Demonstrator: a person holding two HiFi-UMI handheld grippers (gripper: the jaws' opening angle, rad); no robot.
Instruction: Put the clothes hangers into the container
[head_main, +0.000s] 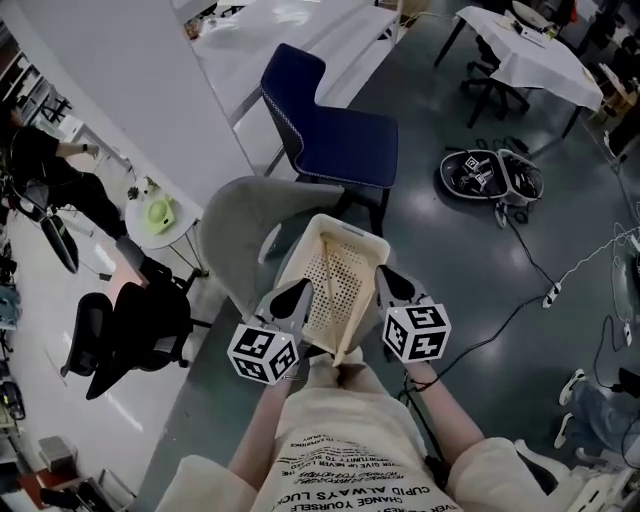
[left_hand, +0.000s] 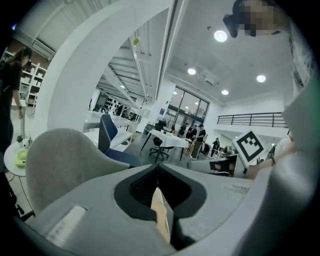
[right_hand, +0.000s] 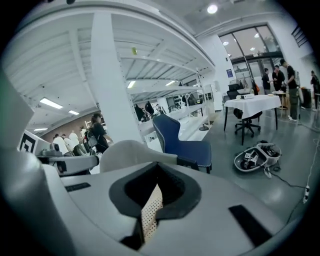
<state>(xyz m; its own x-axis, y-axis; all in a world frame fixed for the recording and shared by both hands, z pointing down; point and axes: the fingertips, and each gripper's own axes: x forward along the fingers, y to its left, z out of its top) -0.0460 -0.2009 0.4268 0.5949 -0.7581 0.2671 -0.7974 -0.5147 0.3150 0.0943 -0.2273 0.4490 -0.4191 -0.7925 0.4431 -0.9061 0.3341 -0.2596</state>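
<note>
A cream perforated container (head_main: 335, 272) hangs tilted in front of me, over a grey chair. My left gripper (head_main: 296, 296) is shut on its near left rim and my right gripper (head_main: 385, 280) is shut on its near right wall. A pale wooden bar (head_main: 345, 335), maybe a hanger, runs along the container's near right side. In the left gripper view, a cream strip of the container (left_hand: 162, 217) sits clamped at the left gripper (left_hand: 157, 189). In the right gripper view, the holed container wall (right_hand: 148, 216) is pinched at the right gripper (right_hand: 159, 186).
Under the container stands the grey shell chair (head_main: 235, 225), with a blue chair (head_main: 335, 125) behind it. A small round table (head_main: 160, 215) and a black office chair (head_main: 130, 325) are to the left. An open case (head_main: 490, 175) and cables lie on the floor to the right.
</note>
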